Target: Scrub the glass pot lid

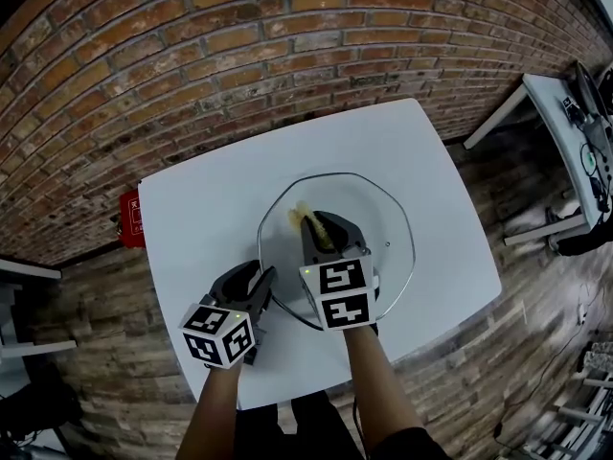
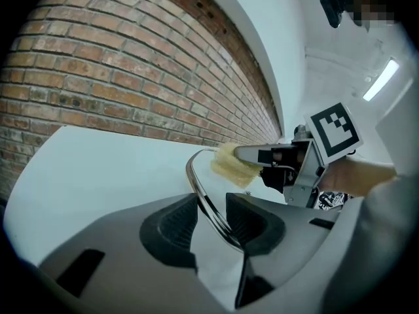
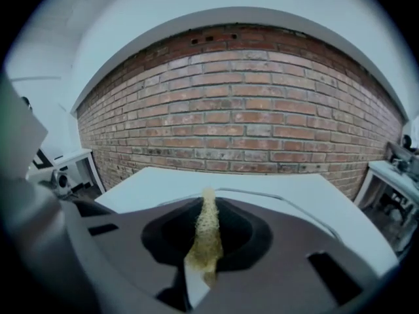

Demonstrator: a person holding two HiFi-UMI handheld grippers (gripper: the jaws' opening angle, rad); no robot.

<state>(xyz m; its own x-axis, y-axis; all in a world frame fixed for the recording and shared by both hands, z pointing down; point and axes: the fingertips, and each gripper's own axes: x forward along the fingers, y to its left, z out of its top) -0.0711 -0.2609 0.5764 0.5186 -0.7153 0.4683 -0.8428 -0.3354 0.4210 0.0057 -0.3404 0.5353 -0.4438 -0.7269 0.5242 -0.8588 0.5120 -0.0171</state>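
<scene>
White table; glass lid resting on it.

Grey left gripper, grey right gripper, black ribbed pads (cubes bear black-and-white square markers)

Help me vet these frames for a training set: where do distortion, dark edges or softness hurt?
Head view: fisheye bows the brick wall, top-left corner black, and the glass pot lid shows mainly as a rim. Left gripper view: black corners, a mosaic patch top right. Right gripper view: round black vignette, wall arched, the sponge near the lens soft.
</scene>
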